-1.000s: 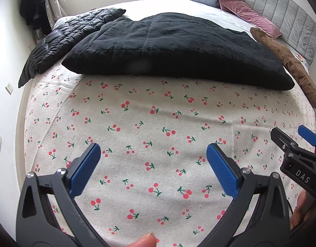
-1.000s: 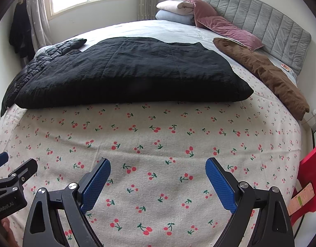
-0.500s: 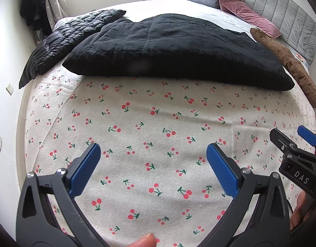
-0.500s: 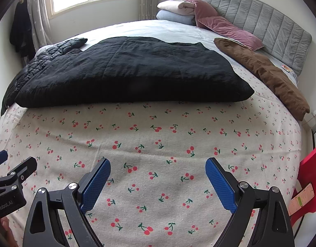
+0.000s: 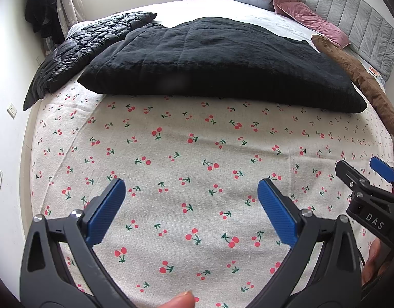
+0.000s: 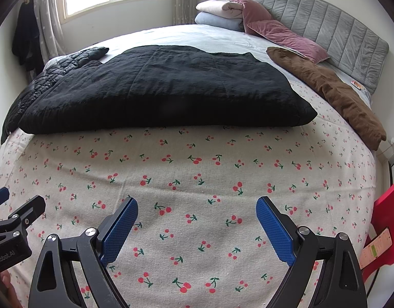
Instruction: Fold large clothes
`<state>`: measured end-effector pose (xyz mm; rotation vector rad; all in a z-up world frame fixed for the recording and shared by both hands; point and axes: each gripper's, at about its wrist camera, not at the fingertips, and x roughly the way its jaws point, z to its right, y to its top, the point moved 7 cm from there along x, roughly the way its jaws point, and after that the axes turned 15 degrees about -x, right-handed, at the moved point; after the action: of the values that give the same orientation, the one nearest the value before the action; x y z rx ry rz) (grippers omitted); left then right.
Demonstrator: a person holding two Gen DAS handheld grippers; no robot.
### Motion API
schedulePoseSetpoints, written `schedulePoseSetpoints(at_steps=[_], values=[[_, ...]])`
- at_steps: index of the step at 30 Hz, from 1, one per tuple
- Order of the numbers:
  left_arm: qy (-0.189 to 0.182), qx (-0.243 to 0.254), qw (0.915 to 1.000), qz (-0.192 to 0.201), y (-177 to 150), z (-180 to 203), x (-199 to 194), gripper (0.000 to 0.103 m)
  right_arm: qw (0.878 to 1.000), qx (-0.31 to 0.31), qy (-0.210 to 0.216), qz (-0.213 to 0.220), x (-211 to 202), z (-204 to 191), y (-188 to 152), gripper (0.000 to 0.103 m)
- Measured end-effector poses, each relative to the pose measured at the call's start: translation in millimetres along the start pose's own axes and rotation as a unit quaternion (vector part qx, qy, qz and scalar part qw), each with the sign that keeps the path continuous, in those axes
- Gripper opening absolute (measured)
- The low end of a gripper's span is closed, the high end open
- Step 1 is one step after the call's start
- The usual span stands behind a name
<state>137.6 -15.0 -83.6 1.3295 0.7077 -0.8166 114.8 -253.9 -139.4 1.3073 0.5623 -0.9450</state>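
Observation:
A large black padded garment (image 5: 217, 61) (image 6: 158, 89) lies folded flat across the middle of the bed, its near edge well beyond both grippers. My left gripper (image 5: 191, 205) hovers open over the cherry-print cloth (image 5: 197, 154) with nothing between its blue pads. Beside it my right gripper (image 6: 197, 223) is also open and holds nothing above the same cloth (image 6: 197, 169). The right gripper's tip (image 5: 361, 182) shows at the right edge of the left wrist view, and the left gripper's tip (image 6: 20, 213) at the left edge of the right wrist view.
A black quilted jacket (image 5: 76, 54) (image 6: 53, 69) lies at the bed's far left. A brown garment (image 5: 358, 77) (image 6: 333, 87) runs along the right side. Pink cushions (image 6: 279, 33) and folded bedding (image 6: 220, 12) sit by the grey headboard (image 6: 333, 30). A red object (image 6: 384, 225) stands at the right edge.
Both grippers have drifted slightly back from the black garment, staying open. Nothing on the bed has moved.

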Motion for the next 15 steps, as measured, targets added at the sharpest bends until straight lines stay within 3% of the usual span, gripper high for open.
schedulePoseSetpoints(at_steps=[15], values=[[0.001, 0.000, 1.0000, -0.004, -0.9, -0.7, 1.4, 0.102, 1.000, 0.000, 0.000, -0.001, 0.2, 0.0, -0.2, 0.094]])
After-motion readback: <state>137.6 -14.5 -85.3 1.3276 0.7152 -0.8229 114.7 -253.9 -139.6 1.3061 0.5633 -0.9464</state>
